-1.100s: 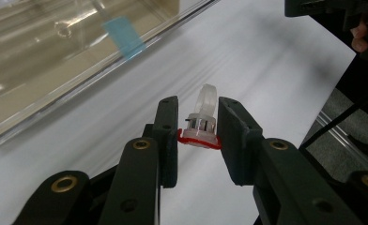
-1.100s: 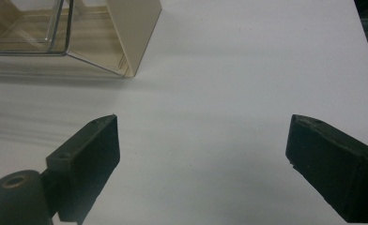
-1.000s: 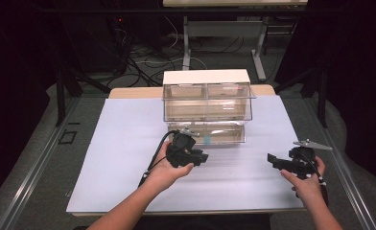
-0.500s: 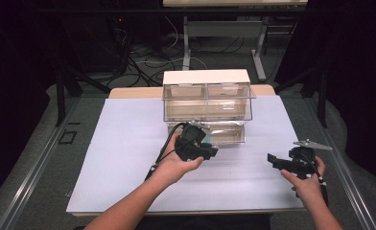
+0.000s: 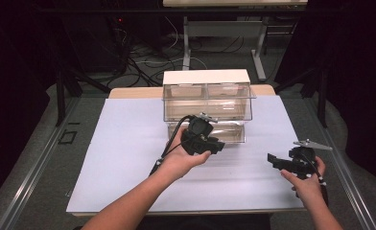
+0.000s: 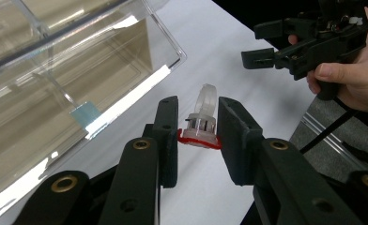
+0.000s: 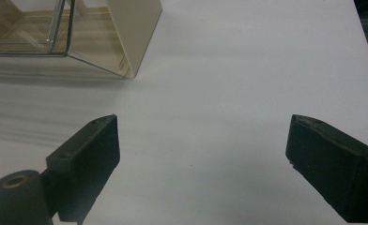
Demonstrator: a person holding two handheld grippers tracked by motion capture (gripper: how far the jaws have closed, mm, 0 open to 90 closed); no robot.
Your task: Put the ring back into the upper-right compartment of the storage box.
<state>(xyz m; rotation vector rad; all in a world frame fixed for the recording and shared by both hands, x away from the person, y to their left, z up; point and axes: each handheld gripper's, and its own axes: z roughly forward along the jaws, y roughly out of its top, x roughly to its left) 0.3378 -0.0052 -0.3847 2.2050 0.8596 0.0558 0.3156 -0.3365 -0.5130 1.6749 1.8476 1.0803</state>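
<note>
My left gripper (image 5: 214,145) hangs above the white mat, just in front of the pulled-out bottom drawer (image 5: 227,132) of a clear drawer cabinet (image 5: 206,91). In the left gripper view its jaws (image 6: 198,104) are shut on a small clear plastic piece with a red base (image 6: 202,127), beside the drawer's clear front wall (image 6: 126,70). My right gripper (image 5: 274,161) rests low at the mat's right side, its jaws open and empty (image 7: 201,159). The right gripper (image 6: 272,47) also appears beyond the left jaws, held in a hand.
The cabinet has a cream top and two closed upper drawers (image 5: 205,90). The white mat (image 5: 119,158) covers the table. Metal rails (image 5: 32,177) run along the sides, with cables and stand legs (image 5: 186,43) on the floor behind.
The left hand has risen and moved forward and to the right toward the open drawer, carrying the small piece. The right hand has stayed still.
</note>
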